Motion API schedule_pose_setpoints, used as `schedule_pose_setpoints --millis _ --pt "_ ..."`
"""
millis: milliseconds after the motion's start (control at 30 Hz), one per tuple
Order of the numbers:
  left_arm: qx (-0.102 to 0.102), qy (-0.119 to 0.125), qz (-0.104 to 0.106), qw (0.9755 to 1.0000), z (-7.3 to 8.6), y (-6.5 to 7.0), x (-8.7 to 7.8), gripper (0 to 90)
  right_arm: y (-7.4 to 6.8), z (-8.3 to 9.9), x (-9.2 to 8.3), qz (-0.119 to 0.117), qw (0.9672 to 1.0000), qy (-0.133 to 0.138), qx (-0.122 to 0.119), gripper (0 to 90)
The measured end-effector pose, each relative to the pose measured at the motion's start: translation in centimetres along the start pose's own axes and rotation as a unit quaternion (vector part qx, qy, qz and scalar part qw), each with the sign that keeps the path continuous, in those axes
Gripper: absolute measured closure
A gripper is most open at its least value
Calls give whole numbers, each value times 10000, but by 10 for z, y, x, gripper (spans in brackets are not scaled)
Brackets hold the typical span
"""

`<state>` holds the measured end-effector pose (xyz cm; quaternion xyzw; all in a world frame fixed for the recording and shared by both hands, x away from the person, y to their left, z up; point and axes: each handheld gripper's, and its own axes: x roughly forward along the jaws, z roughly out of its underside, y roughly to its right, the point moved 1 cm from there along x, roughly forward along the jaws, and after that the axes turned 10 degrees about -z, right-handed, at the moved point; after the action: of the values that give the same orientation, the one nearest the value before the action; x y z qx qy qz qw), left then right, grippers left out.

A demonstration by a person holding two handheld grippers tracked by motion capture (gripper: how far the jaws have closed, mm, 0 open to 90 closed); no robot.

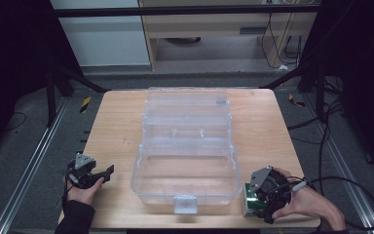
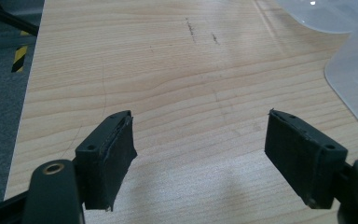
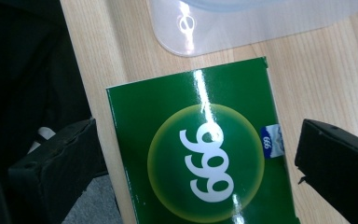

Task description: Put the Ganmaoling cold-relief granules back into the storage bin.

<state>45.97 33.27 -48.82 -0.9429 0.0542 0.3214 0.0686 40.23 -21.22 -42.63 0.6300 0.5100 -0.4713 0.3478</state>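
**Green box waits at the desk's edge while an open case sits ready**

A clear plastic case [image 1: 187, 156] lies open in the middle of the wooden desk [image 1: 117, 126], lid thrown back toward the far side, its front tray bare. That looks like the reason for everything else: the tray faces the person, easy to reach from either side.

At the near right corner, a green box [image 3: 200, 154] printed with a white "999" lies flat right at the desk's edge, just beside the case's corner. The right gripper [image 1: 265, 195] hangs over it with its jaws spread to either side of the box, not touching that I can see, so released rather than grasping. I'd judge it is lined up to close across the box's width.

The left gripper [image 2: 200, 158] rests low at the near left, jaws wide apart over bare wood with nothing between them. Parked well clear of the case, it seems to be kept out of the way.
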Motion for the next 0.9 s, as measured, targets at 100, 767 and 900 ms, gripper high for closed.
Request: schedule_pose_setpoints --millis 100,767,900 --pt "-2 -7 -3 10000 0 0 0 231 2 1 3 -9 10000 -16 9 6" --pt "-3 -11 -10 10000 0 0 1 231 7 3 24 -145 9993 -354 -28 53" --pt "-4 -15 -17 10000 0 0 1 232 8 3 25 -156 9991 -399 -29 60"
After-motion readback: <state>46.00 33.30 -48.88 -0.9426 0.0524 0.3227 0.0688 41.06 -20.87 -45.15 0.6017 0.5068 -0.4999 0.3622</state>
